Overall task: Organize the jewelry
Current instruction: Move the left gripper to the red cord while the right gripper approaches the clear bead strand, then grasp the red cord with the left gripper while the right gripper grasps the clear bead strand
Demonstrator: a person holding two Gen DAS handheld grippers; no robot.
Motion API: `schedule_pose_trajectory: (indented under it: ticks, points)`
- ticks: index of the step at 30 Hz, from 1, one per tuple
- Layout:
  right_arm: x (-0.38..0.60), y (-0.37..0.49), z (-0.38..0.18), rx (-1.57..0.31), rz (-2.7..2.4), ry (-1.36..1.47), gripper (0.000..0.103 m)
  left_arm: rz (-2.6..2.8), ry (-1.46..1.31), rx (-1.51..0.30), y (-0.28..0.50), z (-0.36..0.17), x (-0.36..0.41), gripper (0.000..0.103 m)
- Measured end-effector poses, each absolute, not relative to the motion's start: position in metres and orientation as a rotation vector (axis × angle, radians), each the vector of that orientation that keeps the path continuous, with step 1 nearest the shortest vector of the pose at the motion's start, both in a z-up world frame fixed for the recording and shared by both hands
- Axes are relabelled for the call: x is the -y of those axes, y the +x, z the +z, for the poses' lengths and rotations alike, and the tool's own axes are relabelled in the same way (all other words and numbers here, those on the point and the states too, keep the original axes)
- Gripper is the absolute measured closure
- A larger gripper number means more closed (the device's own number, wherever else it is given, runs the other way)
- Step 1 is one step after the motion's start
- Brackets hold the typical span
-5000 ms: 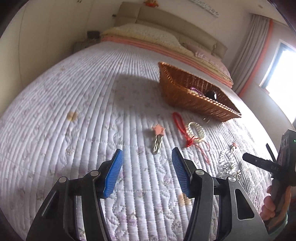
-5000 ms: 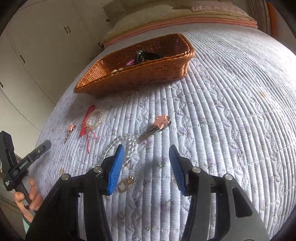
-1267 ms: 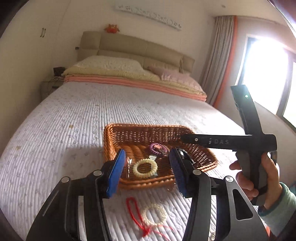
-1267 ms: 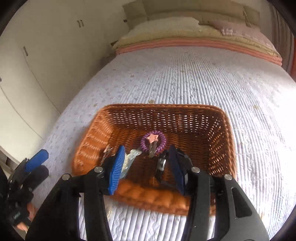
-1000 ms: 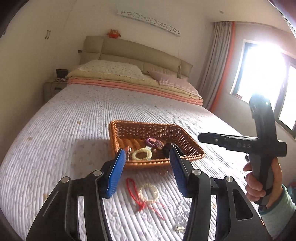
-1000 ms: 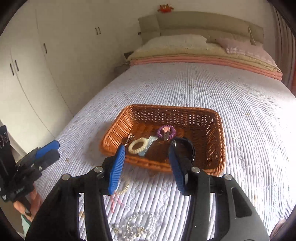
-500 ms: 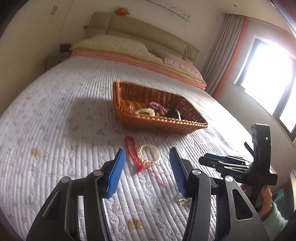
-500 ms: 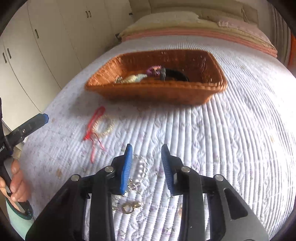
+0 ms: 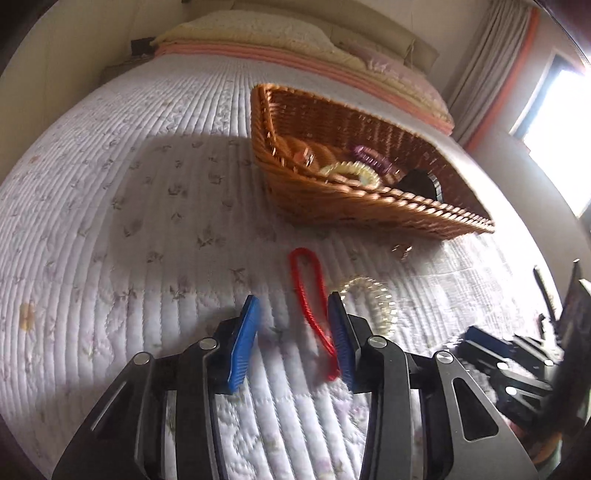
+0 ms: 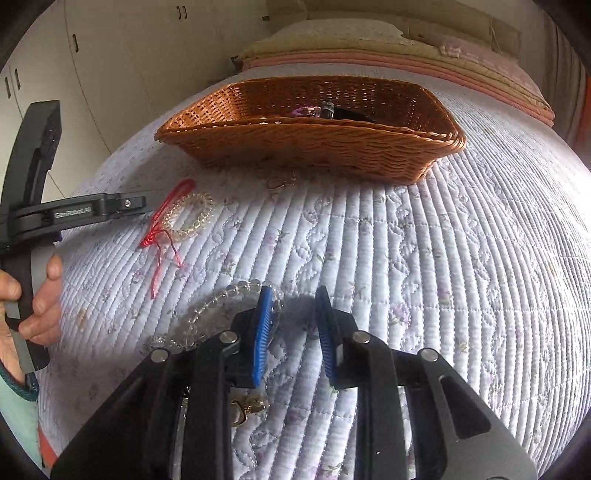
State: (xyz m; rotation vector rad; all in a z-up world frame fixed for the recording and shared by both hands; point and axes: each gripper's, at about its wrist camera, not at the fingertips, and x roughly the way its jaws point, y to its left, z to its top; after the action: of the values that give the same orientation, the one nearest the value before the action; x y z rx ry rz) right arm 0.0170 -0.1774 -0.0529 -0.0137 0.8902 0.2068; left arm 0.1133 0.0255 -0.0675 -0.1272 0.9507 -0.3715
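Observation:
A wicker basket (image 9: 373,210) (image 10: 314,151) on the quilted bed holds a cream coil tie (image 9: 349,171), a purple tie (image 9: 373,155) and a black item (image 9: 419,184). A red cord (image 9: 308,295) (image 10: 162,225) joined to a clear bead bracelet (image 9: 373,299) (image 10: 188,218) lies in front of it. My left gripper (image 9: 293,339) is open low over the quilt, the cord by its right finger. My right gripper (image 10: 291,325) is open and empty, its left finger at a clear bead necklace (image 10: 207,314). A gold clasp (image 10: 247,406) lies under it.
A small gold earring (image 9: 402,251) (image 10: 280,182) lies by the basket's front wall. Pillows (image 9: 258,33) are at the head of the bed. White wardrobes (image 10: 110,55) stand on the left, a window (image 9: 554,99) on the right.
Both grippers have dropped from over the basket down to the quilt. The left one has closed in on the red cord. The right one has reached the clear bead necklace.

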Motion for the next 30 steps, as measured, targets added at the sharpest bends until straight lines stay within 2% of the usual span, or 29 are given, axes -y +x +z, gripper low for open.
schedule_pose_trajectory:
  ticks: [2,4,6,7,18,23,28,30]
  points:
    - [0.176,0.015,-0.053,-0.886,0.206,-0.023,0.081,-0.340,-0.071,-0.942,0.113,-0.068,-0.018,0.074]
    - [0.169,0.012,-0.053,-0.875,0.191,-0.061,0.081,-0.305,-0.020,-0.933,0.111,-0.067,-0.014,0.084]
    - [0.163,0.009,-0.054,-0.863,0.184,-0.096,0.093,-0.297,0.001,-0.923,0.107,-0.066,-0.013,0.101]
    - [0.161,0.007,-0.054,-0.856,0.181,-0.111,0.096,-0.298,0.003,-0.923,0.104,-0.065,-0.014,0.101]
    - [0.189,0.005,-0.047,-0.816,0.145,0.017,0.096,-0.311,-0.065,-0.928,0.061,-0.062,-0.046,0.101]
    - [0.194,0.011,-0.052,-0.867,0.185,0.056,0.096,-0.312,-0.071,-0.917,0.052,-0.064,-0.052,0.100]
    - [0.191,0.010,-0.053,-0.888,0.203,0.042,0.090,-0.312,-0.057,-0.906,0.049,-0.063,-0.049,0.098]
    - [0.187,0.011,-0.053,-0.892,0.208,0.027,0.084,-0.313,-0.053,-0.905,0.048,-0.063,-0.048,0.096]
